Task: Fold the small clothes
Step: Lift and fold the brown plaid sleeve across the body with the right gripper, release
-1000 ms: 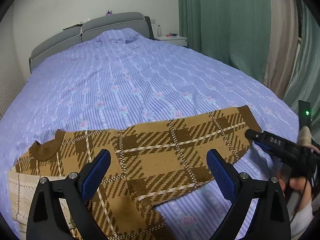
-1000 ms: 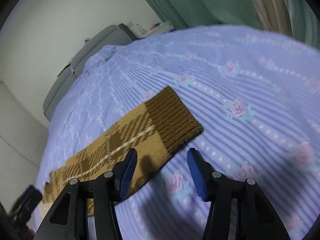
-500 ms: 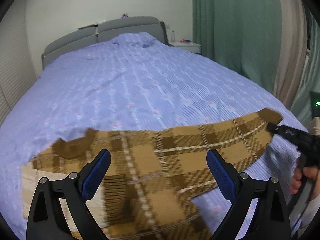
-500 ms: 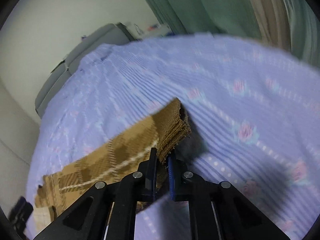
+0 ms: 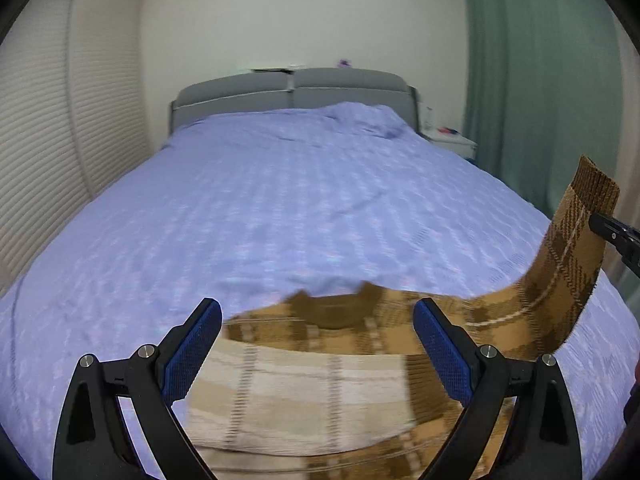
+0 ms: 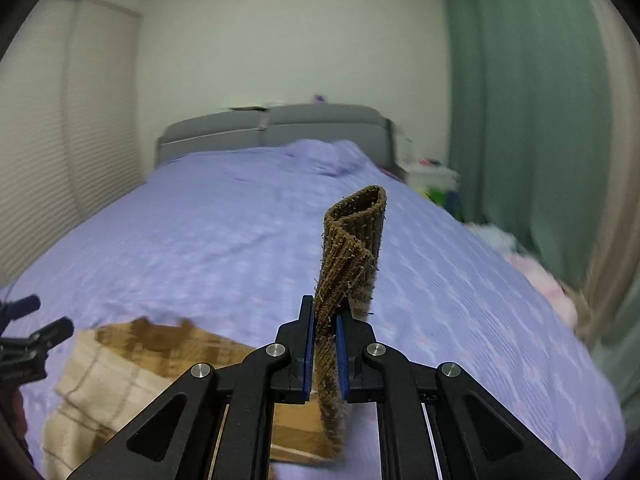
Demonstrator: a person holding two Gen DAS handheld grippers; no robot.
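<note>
A brown plaid sweater [image 5: 320, 392] with a cream panel lies on the near end of the bed. My left gripper [image 5: 316, 320] hovers over it, open, with nothing between its blue pads. One sleeve [image 5: 572, 248] rises off the bed on the right, with its ribbed cuff in my right gripper [image 5: 612, 232]. In the right wrist view the right gripper [image 6: 323, 322] is shut on that cuff [image 6: 356, 240], which sticks up folded above the jaws. The sweater body [image 6: 152, 356] lies low on the left, next to the left gripper [image 6: 36, 332].
The bed's purple flowered quilt [image 5: 300, 200] stretches back to a grey headboard [image 5: 296, 88]. A white nightstand [image 5: 452, 142] and green curtains [image 5: 532, 80] stand on the right, and a ribbed wall panel [image 5: 44, 140] on the left. Soft pale items [image 6: 532, 276] lie beside the bed.
My right gripper closed on the sleeve cuff and lifted it off the bed, rolling upright. The left gripper, still open, moved left over the sweater's collar end.
</note>
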